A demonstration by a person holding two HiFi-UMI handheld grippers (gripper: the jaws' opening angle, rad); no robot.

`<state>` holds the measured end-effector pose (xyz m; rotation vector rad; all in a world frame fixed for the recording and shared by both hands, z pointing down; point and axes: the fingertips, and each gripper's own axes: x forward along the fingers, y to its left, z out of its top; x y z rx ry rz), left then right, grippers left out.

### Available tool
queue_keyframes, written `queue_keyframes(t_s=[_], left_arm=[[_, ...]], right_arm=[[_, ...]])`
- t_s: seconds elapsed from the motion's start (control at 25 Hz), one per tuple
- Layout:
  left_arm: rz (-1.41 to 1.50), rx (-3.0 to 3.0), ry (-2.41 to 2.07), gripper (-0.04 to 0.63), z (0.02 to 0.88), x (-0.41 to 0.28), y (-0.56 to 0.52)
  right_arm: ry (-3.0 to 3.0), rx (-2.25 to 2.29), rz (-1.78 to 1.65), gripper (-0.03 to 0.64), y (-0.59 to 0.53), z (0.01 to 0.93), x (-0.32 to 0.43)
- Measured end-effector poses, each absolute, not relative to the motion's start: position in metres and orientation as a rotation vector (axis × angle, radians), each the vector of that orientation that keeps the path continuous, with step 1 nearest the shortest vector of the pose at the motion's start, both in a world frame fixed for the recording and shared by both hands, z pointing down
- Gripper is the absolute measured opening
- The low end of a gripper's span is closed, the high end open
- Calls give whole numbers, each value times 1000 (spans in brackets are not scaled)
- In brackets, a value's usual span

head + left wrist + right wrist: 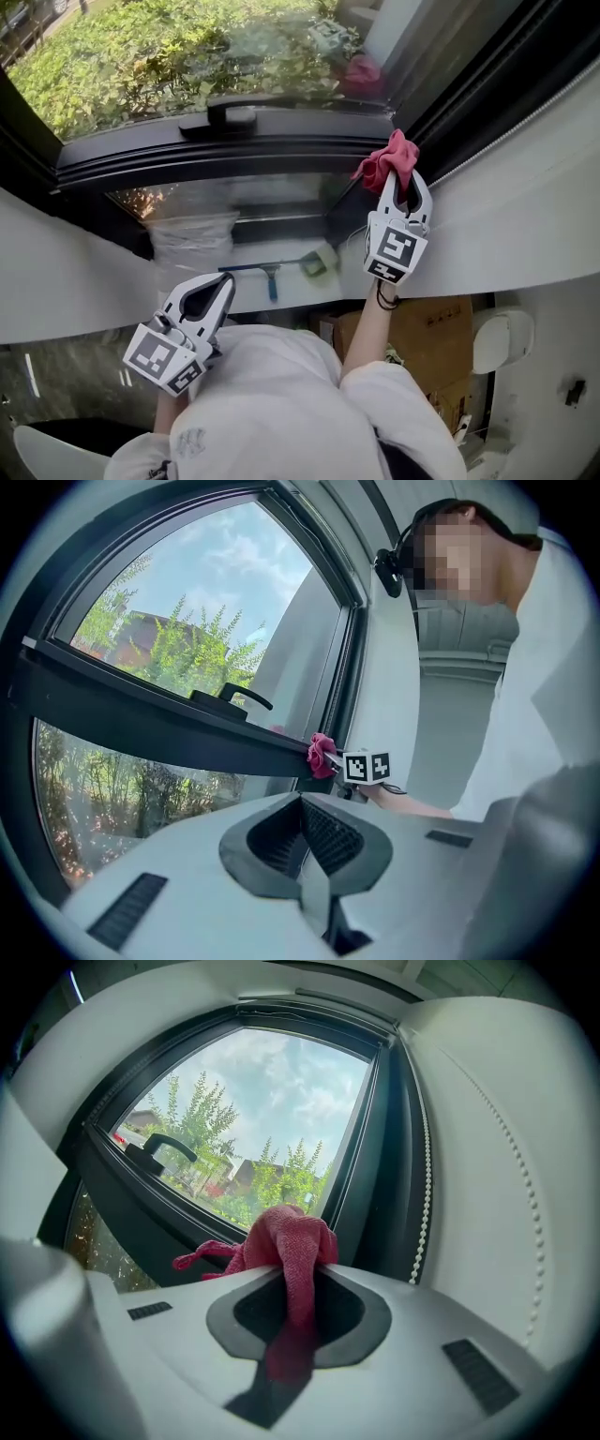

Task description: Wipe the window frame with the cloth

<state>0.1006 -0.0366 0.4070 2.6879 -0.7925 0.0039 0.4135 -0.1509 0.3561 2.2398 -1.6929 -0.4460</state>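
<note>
The red cloth is pinched between the closed fingers of the right gripper and is held at the right end of the dark window frame, to the right of the handle. The left gripper is held low, well apart, its fingers brought together on nothing. Print on the cardboard box is too small to be read.

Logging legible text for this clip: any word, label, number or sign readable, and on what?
No text reads clearly.
Cardboard box: faint dark print, too small to read.
Cubes on the left gripper and the right gripper, which holds the cloth: square marker patterns, no letters.
</note>
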Motion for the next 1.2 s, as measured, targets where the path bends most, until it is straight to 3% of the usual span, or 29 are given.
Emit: queue_keyframes(t_s=[0.6,1.2], left_arm=[[-14,2580,-1249,11,400,7,-77],[-34,2582,-1178,11,406,18,-70]], right_arm=[[-1655,2251,-450,61,-153,358,411],[-1671,2214,-402,61,-157,364,393]])
